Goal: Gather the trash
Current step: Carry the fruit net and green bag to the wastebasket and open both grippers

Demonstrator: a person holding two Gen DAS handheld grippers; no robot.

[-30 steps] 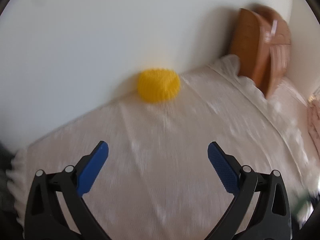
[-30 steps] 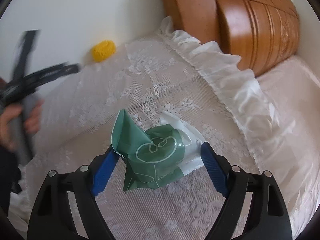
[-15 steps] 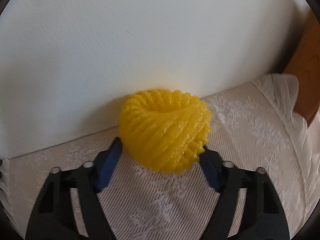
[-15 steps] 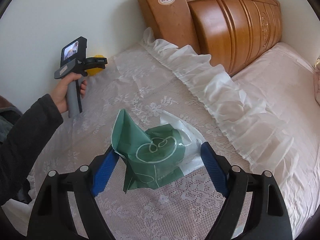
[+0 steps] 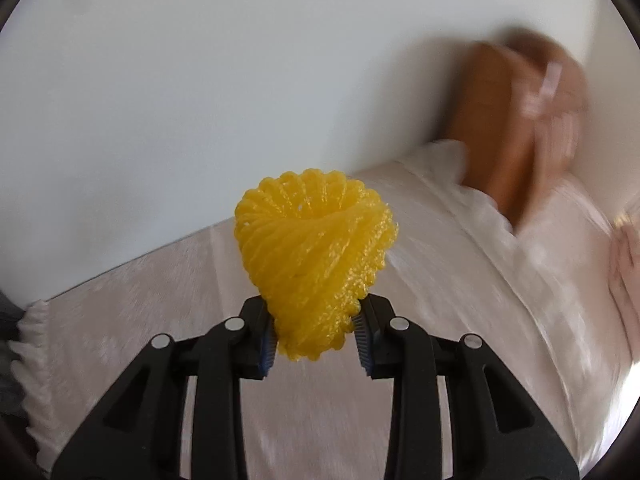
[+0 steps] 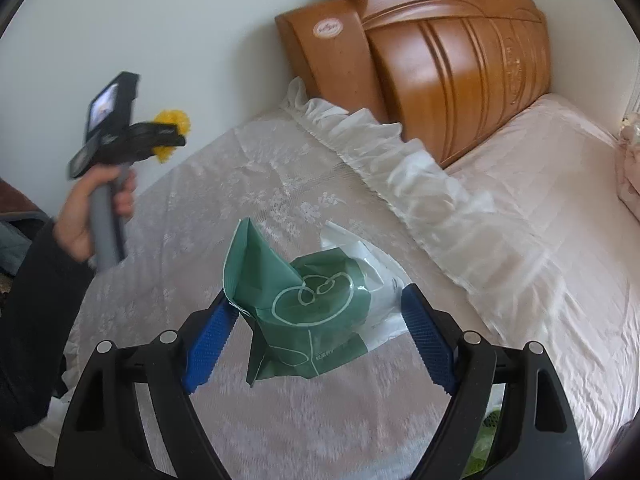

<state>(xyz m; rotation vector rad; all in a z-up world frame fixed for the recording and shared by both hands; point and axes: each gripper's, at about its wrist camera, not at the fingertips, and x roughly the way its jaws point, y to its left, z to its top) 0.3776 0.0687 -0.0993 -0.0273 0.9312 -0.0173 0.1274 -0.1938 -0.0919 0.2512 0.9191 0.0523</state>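
At far left of the bed, beside the wall, the left gripper is pinching the lower end of the yellow foam net between its narrowed jaws. The net is projecting forward and upward past the fingertips, clear of the lace bedspread. In the right wrist view, the same gripper is appearing at upper left, with the person's left hand wrapping its grey handle.

Toward the centre, the green-and-white plastic bag is lying crumpled on the bedspread, directly between the blue pads of the right gripper. Its jaws are standing wide; the left pad appears to be touching the bag's edge, and the right pad is standing apart from it.

The bag is lying well right of the held net, so the left gripper has to travel rightward across the bedspread; which way the bag's mouth is facing cannot be told. At right, the wooden headboard is playing no part.
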